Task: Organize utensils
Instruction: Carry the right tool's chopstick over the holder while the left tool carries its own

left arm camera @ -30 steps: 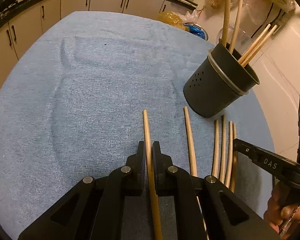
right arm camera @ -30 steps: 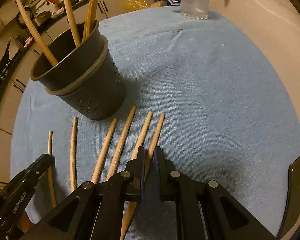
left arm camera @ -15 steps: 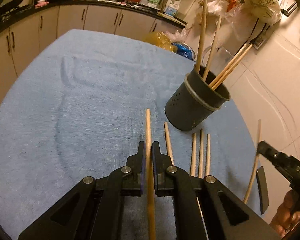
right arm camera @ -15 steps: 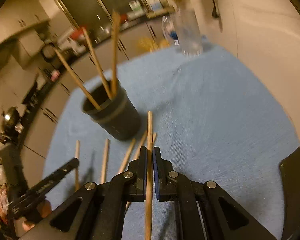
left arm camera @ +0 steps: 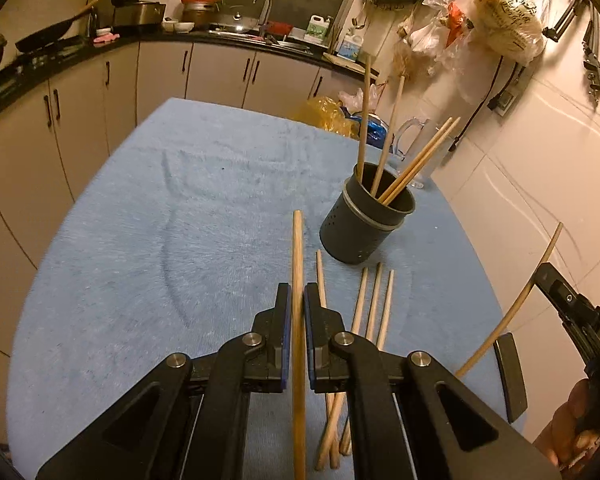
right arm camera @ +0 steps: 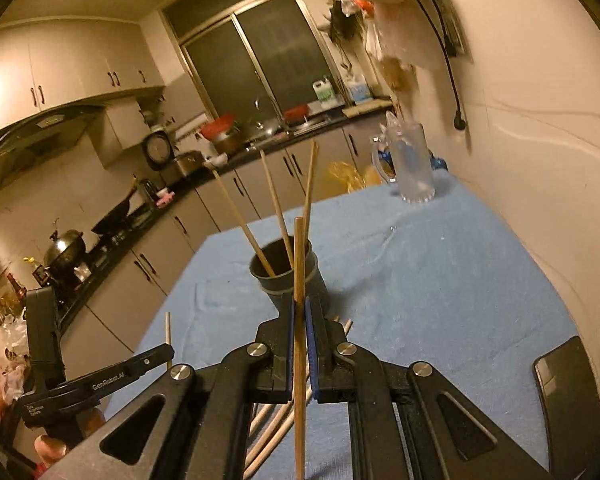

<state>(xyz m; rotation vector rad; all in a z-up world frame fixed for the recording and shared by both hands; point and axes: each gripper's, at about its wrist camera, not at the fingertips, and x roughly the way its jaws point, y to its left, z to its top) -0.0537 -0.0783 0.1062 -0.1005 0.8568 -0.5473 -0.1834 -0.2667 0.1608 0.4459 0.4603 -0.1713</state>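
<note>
My left gripper [left arm camera: 297,294] is shut on a wooden chopstick [left arm camera: 297,248], held above the blue cloth and pointing away from me. Ahead and to its right stands the dark perforated holder [left arm camera: 366,220] with several chopsticks upright in it. Three loose chopsticks [left arm camera: 374,300] lie on the cloth before the holder, and one more lies beside my fingers. My right gripper [right arm camera: 299,308] is shut on another chopstick [right arm camera: 299,256], raised in front of the holder [right arm camera: 284,276]. In the left wrist view that right gripper [left arm camera: 560,292] shows at the right edge with its curved chopstick [left arm camera: 512,312].
The round table's blue cloth [left arm camera: 160,240] has a clear glass pitcher [right arm camera: 412,164] at its far edge, near the tiled wall. Kitchen cabinets [left arm camera: 220,68] and a cluttered counter run behind. A person's hand [left arm camera: 576,428] holds the right gripper.
Both grippers have risen off the cloth, each carrying a chopstick. The right one has tipped upward, so its view now takes in the kitchen. The holder looks farther away.
</note>
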